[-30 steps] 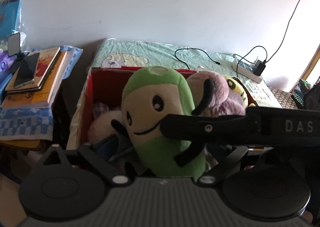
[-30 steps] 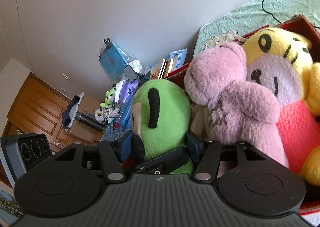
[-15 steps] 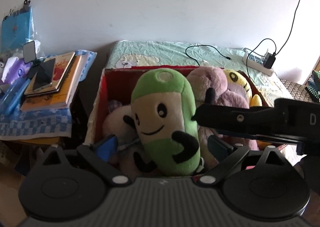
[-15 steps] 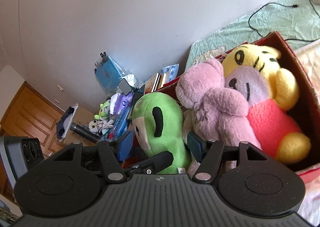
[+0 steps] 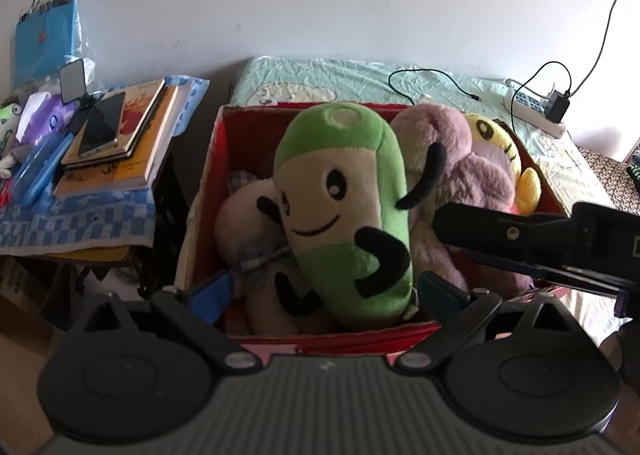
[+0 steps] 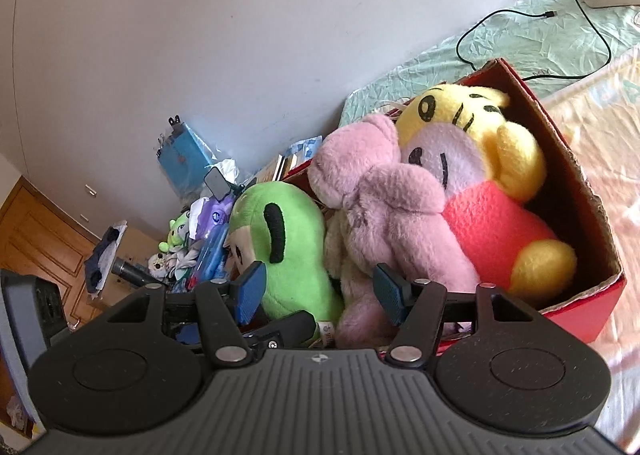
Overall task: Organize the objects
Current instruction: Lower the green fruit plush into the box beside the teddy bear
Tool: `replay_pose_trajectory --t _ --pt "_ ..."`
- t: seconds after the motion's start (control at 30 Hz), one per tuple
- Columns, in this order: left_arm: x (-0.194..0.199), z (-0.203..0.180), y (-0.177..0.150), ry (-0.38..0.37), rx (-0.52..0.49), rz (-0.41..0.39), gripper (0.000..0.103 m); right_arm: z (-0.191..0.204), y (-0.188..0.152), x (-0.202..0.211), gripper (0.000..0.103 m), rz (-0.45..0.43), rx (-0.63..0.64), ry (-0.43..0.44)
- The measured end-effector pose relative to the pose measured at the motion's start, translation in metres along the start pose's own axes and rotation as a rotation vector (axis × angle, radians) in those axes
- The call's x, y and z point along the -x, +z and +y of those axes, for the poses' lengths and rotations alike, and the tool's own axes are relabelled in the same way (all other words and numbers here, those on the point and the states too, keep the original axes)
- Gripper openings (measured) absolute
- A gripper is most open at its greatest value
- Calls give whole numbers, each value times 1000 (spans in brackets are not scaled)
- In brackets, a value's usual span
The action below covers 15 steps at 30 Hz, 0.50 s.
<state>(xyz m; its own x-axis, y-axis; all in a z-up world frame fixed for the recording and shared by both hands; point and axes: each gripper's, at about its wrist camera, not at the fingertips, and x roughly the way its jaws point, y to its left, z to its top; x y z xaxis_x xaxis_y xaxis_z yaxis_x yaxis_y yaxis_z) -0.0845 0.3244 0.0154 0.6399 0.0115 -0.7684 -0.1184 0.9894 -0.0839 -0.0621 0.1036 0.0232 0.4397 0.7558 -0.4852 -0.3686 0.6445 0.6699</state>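
A red cardboard box (image 5: pixel 208 183) (image 6: pixel 580 191) on the bed is packed with plush toys. A green smiling plush (image 5: pixel 344 215) (image 6: pixel 288 243) stands upright in its middle, leaning on a pink plush (image 5: pixel 460 159) (image 6: pixel 380 207). A yellow and red plush (image 5: pixel 496 147) (image 6: pixel 480 175) fills the right end, and a whitish plush (image 5: pixel 248 223) lies at the left. My left gripper (image 5: pixel 324 291) is open at the box's near rim, holding nothing. My right gripper (image 6: pixel 320 293) is open just short of the green and pink plushes, and its black body (image 5: pixel 520 239) crosses the left wrist view.
A side table left of the box carries books (image 5: pixel 120 143), a phone (image 5: pixel 102 123) and a blue checked cloth (image 5: pixel 76 215). Behind the box, the green bedsheet (image 5: pixel 340 75) has a black cable (image 6: pixel 520 23) and a power strip (image 5: pixel 536 111). The white wall is close behind.
Both grippers have drawn back from the box, so the toys look smaller. The green plush, earlier framed between the fingers, now stands free in the box. The right gripper's body slid right.
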Motion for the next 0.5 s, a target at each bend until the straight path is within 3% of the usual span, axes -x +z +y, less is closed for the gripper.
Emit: replay_pose_trajectory --t 0.2,0.5 --pt "-6 -5 0 5 -11 14 99 1 -1 -2 60 -5 32 -31" --pt "-19 -10 3 28 -22 52 101 -1 -1 -4 48 12 50 -70"
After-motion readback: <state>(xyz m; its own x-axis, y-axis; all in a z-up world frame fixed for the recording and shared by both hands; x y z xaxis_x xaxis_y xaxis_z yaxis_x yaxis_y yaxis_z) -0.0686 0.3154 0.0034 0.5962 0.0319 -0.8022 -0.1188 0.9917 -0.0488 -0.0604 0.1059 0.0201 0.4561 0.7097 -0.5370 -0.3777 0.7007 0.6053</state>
